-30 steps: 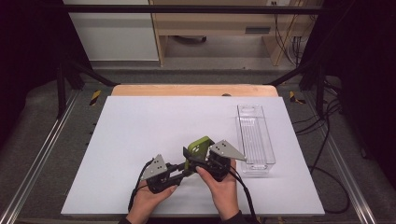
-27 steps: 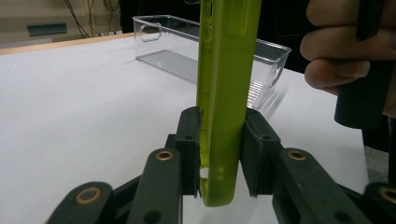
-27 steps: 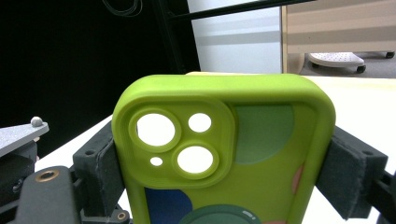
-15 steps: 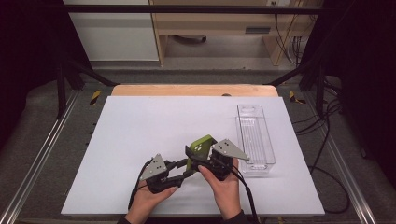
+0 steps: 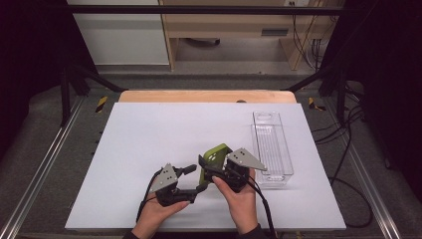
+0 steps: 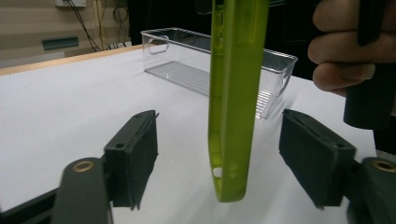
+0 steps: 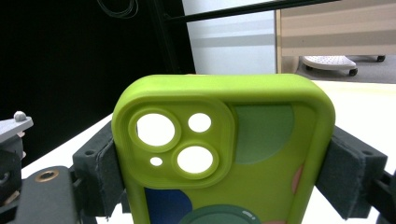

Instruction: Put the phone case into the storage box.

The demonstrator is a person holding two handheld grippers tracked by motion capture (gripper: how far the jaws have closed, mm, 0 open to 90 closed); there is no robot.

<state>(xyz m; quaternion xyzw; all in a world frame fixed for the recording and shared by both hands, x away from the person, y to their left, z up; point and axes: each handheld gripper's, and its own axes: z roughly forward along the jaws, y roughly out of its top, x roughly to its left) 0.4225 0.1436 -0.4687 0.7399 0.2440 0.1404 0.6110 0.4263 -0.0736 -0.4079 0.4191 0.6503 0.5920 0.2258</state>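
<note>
A lime-green phone case [image 5: 215, 157] is held on edge above the white table [image 5: 149, 134], near its front. My right gripper [image 5: 209, 172] is shut on it; in the right gripper view both pads [image 7: 100, 168] press the sides of the case [image 7: 224, 158], camera cut-outs on top. My left gripper [image 5: 195, 179] is just left of it, and its jaws have just been opening. In the left gripper view the case [image 6: 233, 102] hangs edge-on between the spread pads [image 6: 135, 154], touching neither.
A clear, empty plastic bin [image 5: 271, 149] lies lengthwise on the right of the table, close behind the right hand. It also shows in the left gripper view [image 6: 187, 70]. A wooden edge [image 5: 204, 95] borders the far side of the table.
The left gripper's jaws have spread apart and let go of the green case. Both hands stayed in place, and the right gripper kept its hold.
</note>
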